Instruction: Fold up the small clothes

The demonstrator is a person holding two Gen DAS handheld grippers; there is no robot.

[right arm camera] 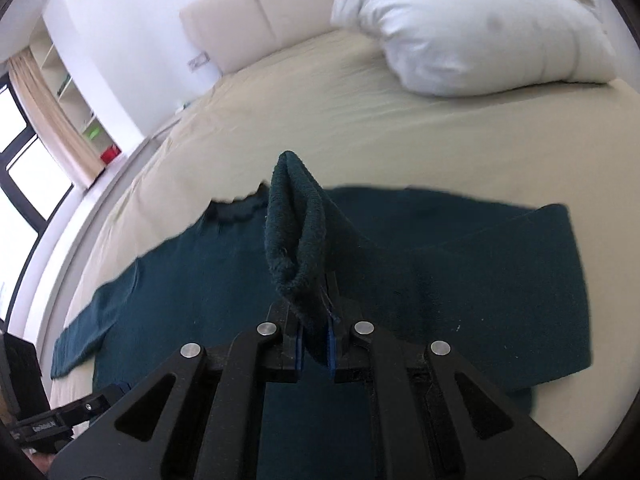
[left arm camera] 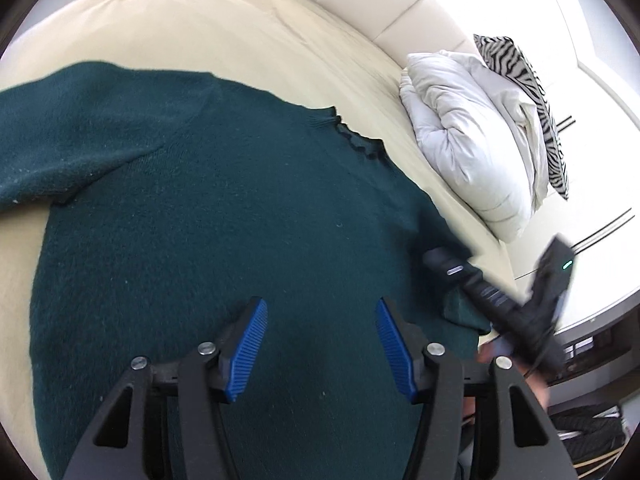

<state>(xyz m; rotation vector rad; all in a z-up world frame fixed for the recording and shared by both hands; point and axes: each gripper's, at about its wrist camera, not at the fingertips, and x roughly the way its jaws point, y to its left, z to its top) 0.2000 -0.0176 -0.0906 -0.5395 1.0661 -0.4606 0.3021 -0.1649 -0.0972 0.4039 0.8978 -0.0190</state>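
A dark green knit sweater (left arm camera: 224, 216) lies flat on the cream bed sheet (left arm camera: 180, 20), neck toward the headboard. My left gripper (left arm camera: 320, 312) is open and empty, hovering over the sweater's lower body. My right gripper (right arm camera: 314, 344) is shut on the sweater's sleeve cuff (right arm camera: 292, 236), which stands up lifted from between its pads. The rest of the sweater (right arm camera: 460, 264) spreads flat behind it, one sleeve stretched out to the left (right arm camera: 96, 320). The right gripper also shows in the left wrist view (left arm camera: 500, 296) at the sweater's right edge.
A white pillow (left arm camera: 468, 140) and a zebra-striped cushion (left arm camera: 532, 96) lie at the head of the bed by the cream padded headboard (right arm camera: 256, 24). The pillow also shows in the right wrist view (right arm camera: 472, 28). A window, curtain and shelves (right arm camera: 68, 92) stand beyond the bed's left side.
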